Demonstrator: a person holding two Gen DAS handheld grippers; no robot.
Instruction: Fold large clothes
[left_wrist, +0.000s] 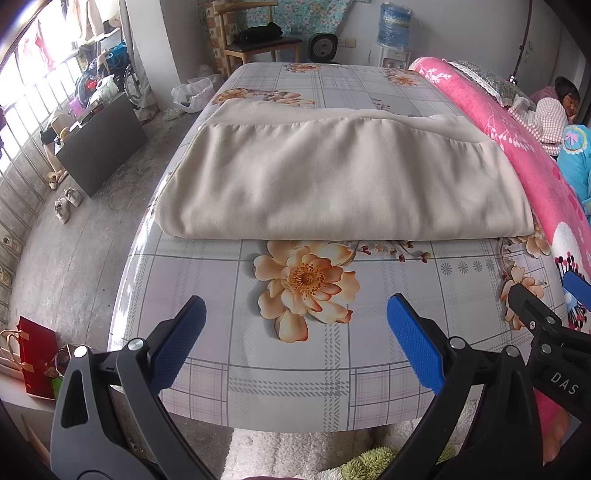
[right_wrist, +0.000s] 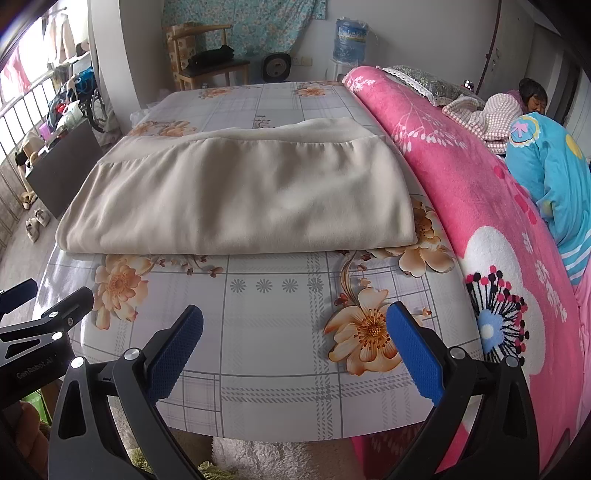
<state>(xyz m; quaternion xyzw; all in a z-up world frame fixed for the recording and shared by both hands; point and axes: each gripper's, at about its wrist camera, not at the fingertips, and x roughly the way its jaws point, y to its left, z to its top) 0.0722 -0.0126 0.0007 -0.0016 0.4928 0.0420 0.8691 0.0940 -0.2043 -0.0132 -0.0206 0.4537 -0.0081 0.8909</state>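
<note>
Lying folded on the table, the beige cloth; both grippers' jaws gape, seemingly empty.

Before you stands the table in its flower-printed checked cover, with the folded beige garment lying flat across its middle and a pink blanket just beside the garment's right edge.

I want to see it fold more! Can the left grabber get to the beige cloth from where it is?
Probably yes. The left gripper is open and holds nothing, and only bare flowered tabletop lies between it and the near folded edge of the beige cloth. Nothing blocks it.
</note>
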